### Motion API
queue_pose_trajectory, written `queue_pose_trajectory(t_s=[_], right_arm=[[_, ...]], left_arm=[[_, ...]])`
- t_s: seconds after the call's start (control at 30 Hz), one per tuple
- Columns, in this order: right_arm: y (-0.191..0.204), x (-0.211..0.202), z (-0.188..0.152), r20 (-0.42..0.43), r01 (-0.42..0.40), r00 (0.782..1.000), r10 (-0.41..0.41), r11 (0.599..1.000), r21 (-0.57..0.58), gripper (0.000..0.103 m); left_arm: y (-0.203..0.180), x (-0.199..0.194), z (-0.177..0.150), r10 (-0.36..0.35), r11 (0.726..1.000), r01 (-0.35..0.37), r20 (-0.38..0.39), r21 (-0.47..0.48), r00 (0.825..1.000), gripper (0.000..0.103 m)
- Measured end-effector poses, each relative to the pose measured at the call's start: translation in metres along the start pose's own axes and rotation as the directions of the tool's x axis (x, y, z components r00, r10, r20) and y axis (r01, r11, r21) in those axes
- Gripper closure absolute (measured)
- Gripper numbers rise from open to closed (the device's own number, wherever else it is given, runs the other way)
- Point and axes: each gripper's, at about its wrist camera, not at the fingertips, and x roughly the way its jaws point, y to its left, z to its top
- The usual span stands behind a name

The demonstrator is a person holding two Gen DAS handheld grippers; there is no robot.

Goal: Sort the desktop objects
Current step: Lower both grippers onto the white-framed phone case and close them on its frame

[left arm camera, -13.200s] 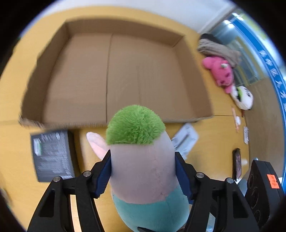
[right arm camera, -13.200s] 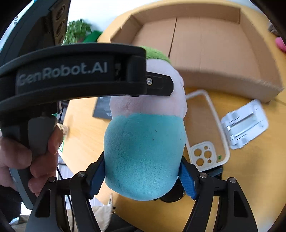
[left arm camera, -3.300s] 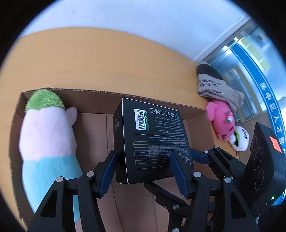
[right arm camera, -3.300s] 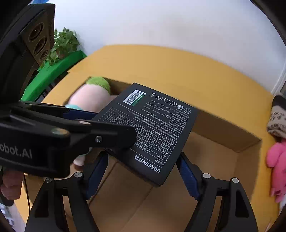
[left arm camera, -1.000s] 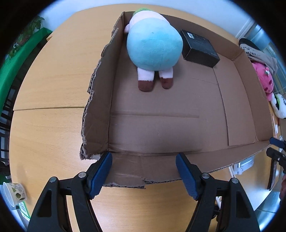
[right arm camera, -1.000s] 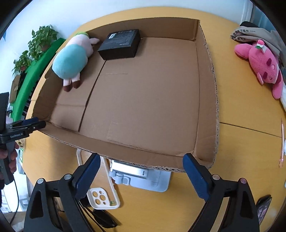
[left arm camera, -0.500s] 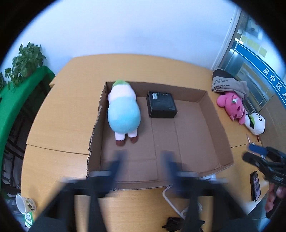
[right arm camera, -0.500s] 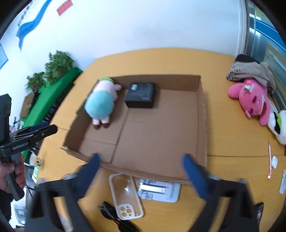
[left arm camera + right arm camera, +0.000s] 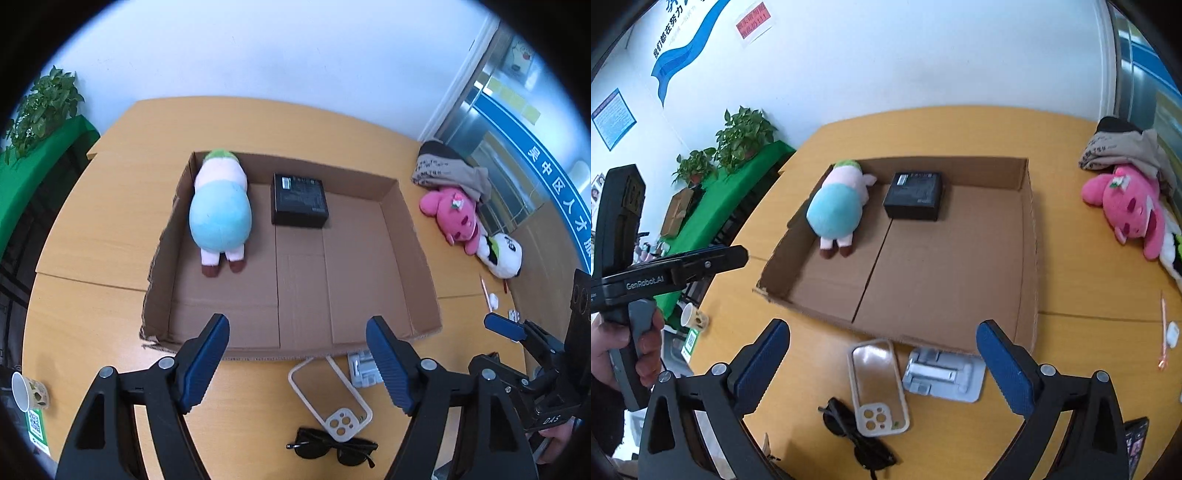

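Note:
A shallow cardboard box lies on the yellow table. Inside it, at the far left, a plush toy with green hair and a blue body lies beside a black box. On the table in front of the cardboard box are a clear phone case, a grey phone stand and black sunglasses. My left gripper hangs above the box's near edge, its jaws opening with nothing between them. My right gripper hovers over the phone case and stand, its jaws opening and empty.
A pink plush, a panda plush and a bundled cloth lie at the table's right. A paper cup stands off the left edge. A phone and a pen lie at the near right. Potted plants stand beyond.
Both grippers have risen and drawn back from the cardboard box's near edge, so the whole table shows. Their fingers blurred inward half a second ago and now stand wide apart again.

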Motion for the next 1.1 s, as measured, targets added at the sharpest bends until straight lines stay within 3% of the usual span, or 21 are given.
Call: queue_pose_trajectory(t_s=[0.23,0.37,0.47,0.6,0.8,0.93,1.07,1.1], right_arm=[[-0.009,0.01,-0.023,-0.03,0.006,1.0,-0.005,0.999,0.042,0.001],[-0.024,0.024,-0.053,-0.105,0.027,0.994,-0.015,0.993,0.112,0.001],[-0.036,0.043,-0.081,-0.184,0.075,0.982,-0.045,0.985,0.155,0.002],[-0.045,0.077,-0.111,-0.279,0.113,0.958,-0.06,0.977,0.18,0.009],[-0.043,0.106,-0.12,-0.3,0.116,0.952,-0.055,0.975,0.191,0.015],[-0.036,0.126,-0.118,-0.328,0.124,0.942,-0.071,0.982,0.144,0.032],[-0.024,0.142,-0.118,-0.367,0.112,0.928,-0.069,0.989,0.095,0.054],[-0.02,0.146,-0.12,-0.379,0.114,0.922,-0.078,0.991,0.071,0.056]], left_arm=[[-0.012,0.019,-0.021,-0.025,0.998,0.029,-0.072,0.051,0.997,0.026],[-0.011,0.041,-0.04,-0.035,0.997,0.044,-0.146,0.058,0.989,0.027],[-0.008,0.066,-0.056,-0.009,0.997,0.025,-0.216,0.068,0.976,0.027],[0.0,0.098,-0.071,-0.089,0.996,0.09,-0.293,-0.009,0.952,0.027],[0.007,0.15,-0.089,-0.099,0.994,0.071,-0.384,-0.085,0.918,0.028],[0.009,0.171,-0.097,-0.106,0.991,0.064,-0.417,-0.113,0.903,0.044],[0.011,0.182,-0.102,-0.066,0.993,0.019,-0.425,-0.113,0.903,0.071],[0.011,0.182,-0.102,-0.059,0.994,0.015,-0.414,-0.109,0.908,0.072]])
